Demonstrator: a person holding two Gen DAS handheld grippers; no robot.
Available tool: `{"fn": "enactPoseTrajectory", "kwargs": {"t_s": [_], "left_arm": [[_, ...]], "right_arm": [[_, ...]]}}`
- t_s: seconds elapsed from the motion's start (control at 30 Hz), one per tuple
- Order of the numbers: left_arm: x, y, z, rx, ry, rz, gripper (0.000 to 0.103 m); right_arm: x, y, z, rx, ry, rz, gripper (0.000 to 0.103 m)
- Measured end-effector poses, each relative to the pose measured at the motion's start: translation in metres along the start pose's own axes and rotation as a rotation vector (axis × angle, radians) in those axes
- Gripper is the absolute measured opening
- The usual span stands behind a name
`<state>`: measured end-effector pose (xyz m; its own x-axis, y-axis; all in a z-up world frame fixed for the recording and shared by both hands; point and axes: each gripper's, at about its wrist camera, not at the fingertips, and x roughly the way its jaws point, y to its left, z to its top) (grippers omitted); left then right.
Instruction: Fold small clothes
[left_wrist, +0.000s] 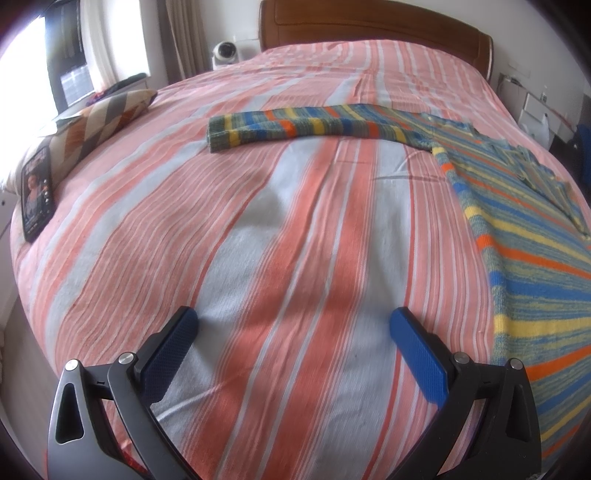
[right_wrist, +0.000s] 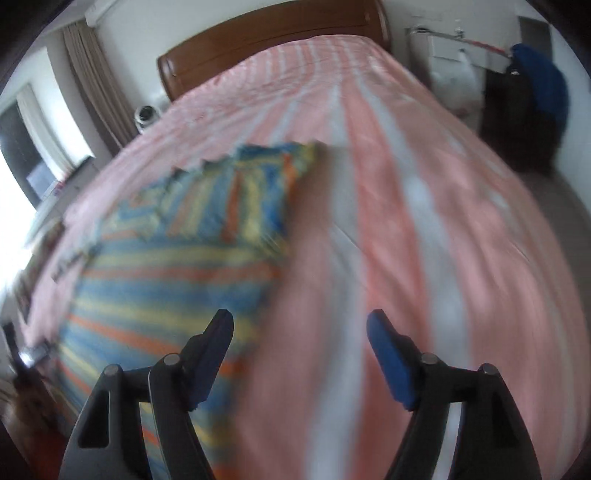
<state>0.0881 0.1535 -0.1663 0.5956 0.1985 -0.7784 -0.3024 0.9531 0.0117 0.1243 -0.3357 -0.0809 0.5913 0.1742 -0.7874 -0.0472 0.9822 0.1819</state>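
Observation:
A knit sweater (left_wrist: 524, 236) striped in blue, yellow, orange and grey-green lies flat on the bed at the right of the left wrist view. One sleeve (left_wrist: 295, 127) stretches out leftward across the bedspread. My left gripper (left_wrist: 293, 325) hangs open over bare bedspread, left of the sweater's edge, with nothing between its blue pads. The right wrist view is blurred. There the sweater (right_wrist: 173, 266) lies at the left with a sleeve folded over its body. My right gripper (right_wrist: 301, 326) is open above the sweater's right edge, nothing between its fingers.
The bed has a pink, orange and pale-blue striped bedspread (left_wrist: 221, 258) and a wooden headboard (left_wrist: 369, 26). A patterned pillow (left_wrist: 99, 125) and a phone (left_wrist: 37, 195) lie at the bed's left edge. A small white camera (left_wrist: 225, 51) stands by the headboard. Dark furniture with a blue cloth (right_wrist: 539, 85) stands right of the bed.

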Motion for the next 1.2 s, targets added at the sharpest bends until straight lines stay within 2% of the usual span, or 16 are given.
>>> {"fn": "enactPoseTrajectory", "kwargs": {"t_s": [0.1, 0.17, 0.2, 0.27, 0.33, 0.47, 0.77, 1.2], "left_arm": [[0.000, 0.000, 0.001, 0.001, -0.005, 0.008, 0.103], [0.000, -0.001, 0.001, 0.005, -0.007, 0.013, 0.103], [0.000, -0.001, 0.001, 0.007, -0.006, 0.014, 0.103], [0.000, 0.000, 0.002, 0.008, -0.006, 0.013, 0.103], [0.001, 0.000, 0.003, 0.008, -0.006, 0.014, 0.103], [0.001, 0.001, 0.003, 0.011, -0.008, 0.018, 0.103], [0.001, 0.000, 0.003, 0.011, -0.008, 0.018, 0.103], [0.001, -0.002, 0.001, 0.012, -0.009, 0.020, 0.103]], "right_arm": [[-0.034, -0.014, -0.032, -0.048, -0.110, -0.103, 0.075], [-0.038, -0.019, -0.049, -0.053, -0.166, -0.158, 0.085], [-0.032, -0.027, -0.057, -0.032, -0.165, -0.174, 0.086], [-0.014, -0.038, -0.063, 0.042, -0.111, -0.152, 0.087], [-0.010, -0.045, -0.065, 0.069, -0.128, -0.118, 0.090], [-0.003, -0.041, -0.067, 0.049, -0.131, -0.117, 0.093], [0.007, -0.027, -0.063, 0.027, -0.139, -0.144, 0.095], [0.007, -0.027, -0.065, 0.027, -0.145, -0.148, 0.095]]}}
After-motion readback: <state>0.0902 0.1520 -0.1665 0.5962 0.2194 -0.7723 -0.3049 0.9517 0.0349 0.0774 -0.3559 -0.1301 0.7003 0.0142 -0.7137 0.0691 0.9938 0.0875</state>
